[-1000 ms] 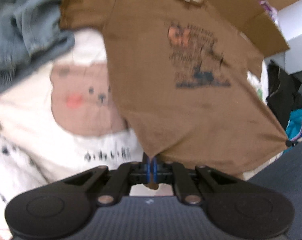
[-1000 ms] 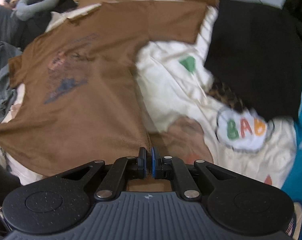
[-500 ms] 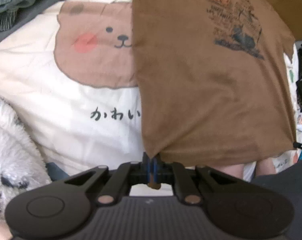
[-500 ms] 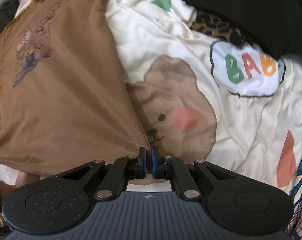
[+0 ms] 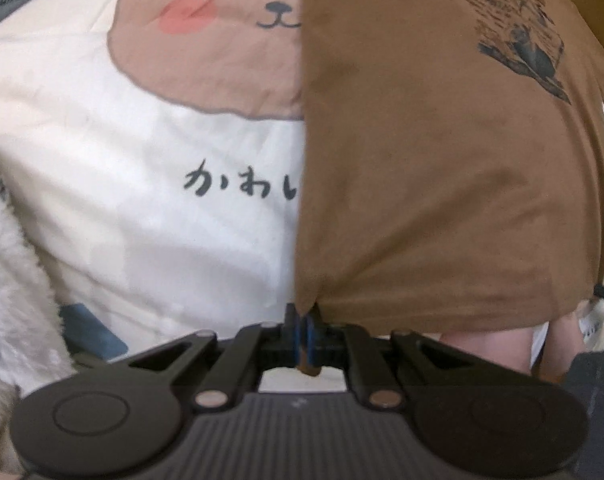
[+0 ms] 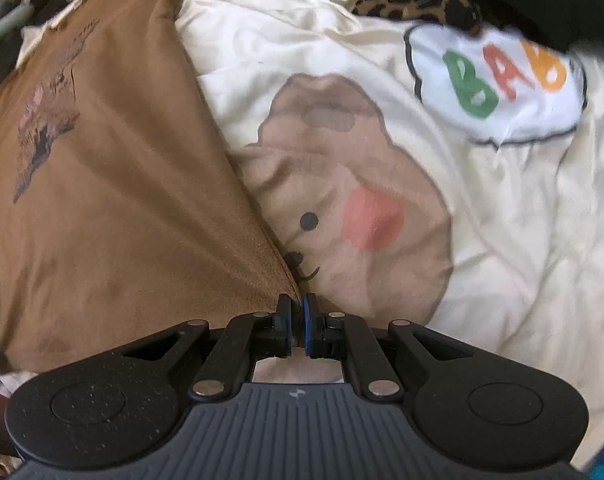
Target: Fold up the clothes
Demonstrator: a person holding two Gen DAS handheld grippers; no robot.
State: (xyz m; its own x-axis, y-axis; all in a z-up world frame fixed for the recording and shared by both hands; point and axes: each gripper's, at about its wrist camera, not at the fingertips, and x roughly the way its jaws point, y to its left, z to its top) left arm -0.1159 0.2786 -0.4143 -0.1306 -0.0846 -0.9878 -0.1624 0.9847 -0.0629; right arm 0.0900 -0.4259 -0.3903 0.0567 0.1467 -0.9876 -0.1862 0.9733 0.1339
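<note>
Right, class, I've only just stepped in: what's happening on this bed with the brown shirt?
A person holds a gripper in each hand and is working on a brown T-shirt. The left gripper is shut on one bottom corner, the right gripper on the other, so the hem is stretched between them. The shirt lies print side up over a cream bear-print blanket. No fold has been made yet.

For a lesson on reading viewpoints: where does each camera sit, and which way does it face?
Left wrist: on the left gripper, facing forward over the T-shirt corner it pinches and the quilt.
Right wrist: on the right gripper, facing forward over the other corner.
Shared: T-shirt, quilt.
</note>
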